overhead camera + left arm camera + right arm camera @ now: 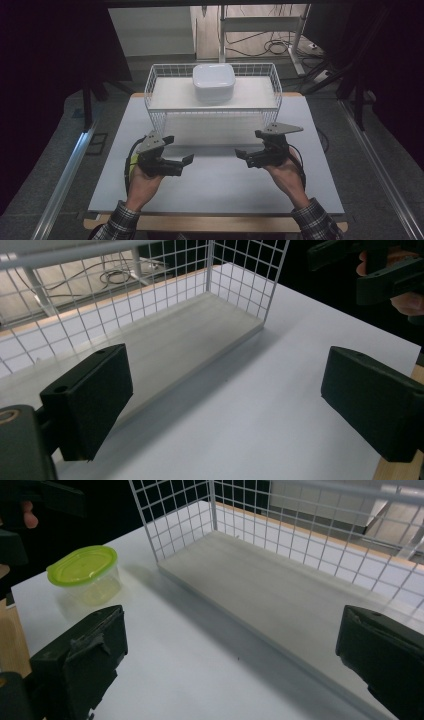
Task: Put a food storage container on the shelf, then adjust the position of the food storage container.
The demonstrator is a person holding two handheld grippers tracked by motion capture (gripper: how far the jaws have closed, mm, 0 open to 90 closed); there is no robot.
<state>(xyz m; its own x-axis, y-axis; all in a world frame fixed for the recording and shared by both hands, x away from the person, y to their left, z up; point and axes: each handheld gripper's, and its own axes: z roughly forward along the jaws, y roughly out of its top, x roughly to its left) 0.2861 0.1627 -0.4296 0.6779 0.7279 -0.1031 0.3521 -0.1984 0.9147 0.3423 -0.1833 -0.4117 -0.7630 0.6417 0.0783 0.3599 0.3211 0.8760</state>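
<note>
At twelve o'clock on the white counter (215, 180) stands the white wire rack (212, 92), a white lidded container (214, 82) on top. Left claw (176, 148) and right claw (248, 143) gape empty; a green-lidded clear tub (86, 574) sits at nine o'clock beside it.

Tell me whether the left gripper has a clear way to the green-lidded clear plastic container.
Probably yes: the green-lidded clear plastic container stands alone on the white table, and the left gripper is open.
</note>
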